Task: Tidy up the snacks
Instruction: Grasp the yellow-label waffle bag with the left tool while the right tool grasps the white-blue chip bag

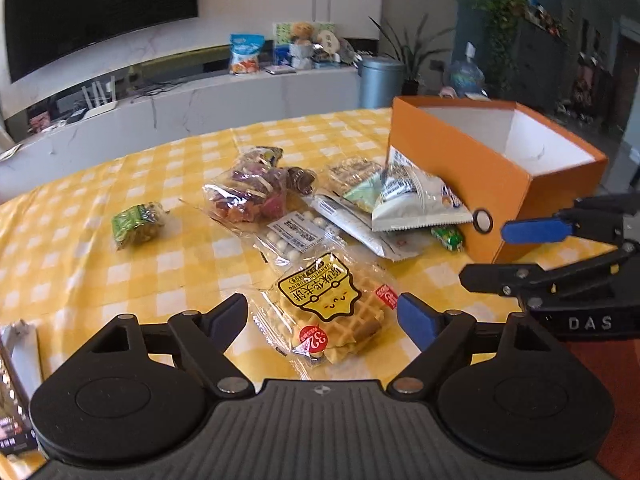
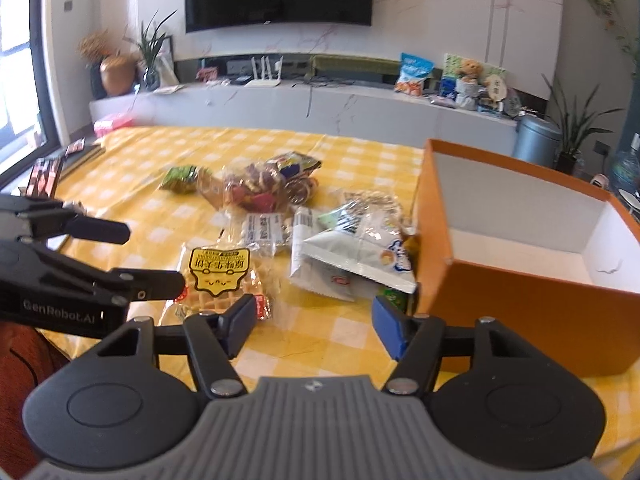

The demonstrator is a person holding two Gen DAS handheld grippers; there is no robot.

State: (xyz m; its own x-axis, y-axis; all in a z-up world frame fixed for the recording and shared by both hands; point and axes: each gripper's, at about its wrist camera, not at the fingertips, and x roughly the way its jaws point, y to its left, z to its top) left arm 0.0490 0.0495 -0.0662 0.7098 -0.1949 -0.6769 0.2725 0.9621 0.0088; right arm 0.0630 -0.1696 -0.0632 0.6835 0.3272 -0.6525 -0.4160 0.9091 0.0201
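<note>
Several snack packs lie on a yellow checked tablecloth (image 1: 80,280). A waffle pack (image 1: 336,312) with a yellow label lies between the fingers of my open left gripper (image 1: 324,320), not gripped. Behind it lie a pack of white balls (image 1: 296,236), a clear bag of mixed sweets (image 1: 248,192), a green pack (image 1: 138,224) and a white chip bag (image 1: 416,200) leaning on an open, empty orange box (image 1: 500,184). My right gripper (image 2: 314,320) is open and empty above the cloth, between the waffle pack (image 2: 218,276) and the orange box (image 2: 520,304).
A flat packet (image 1: 20,360) lies at the table's left edge. Dark packets (image 2: 44,172) lie at the far left corner. A TV bench with snacks, a grey bin (image 1: 380,80) and plants stand behind the table.
</note>
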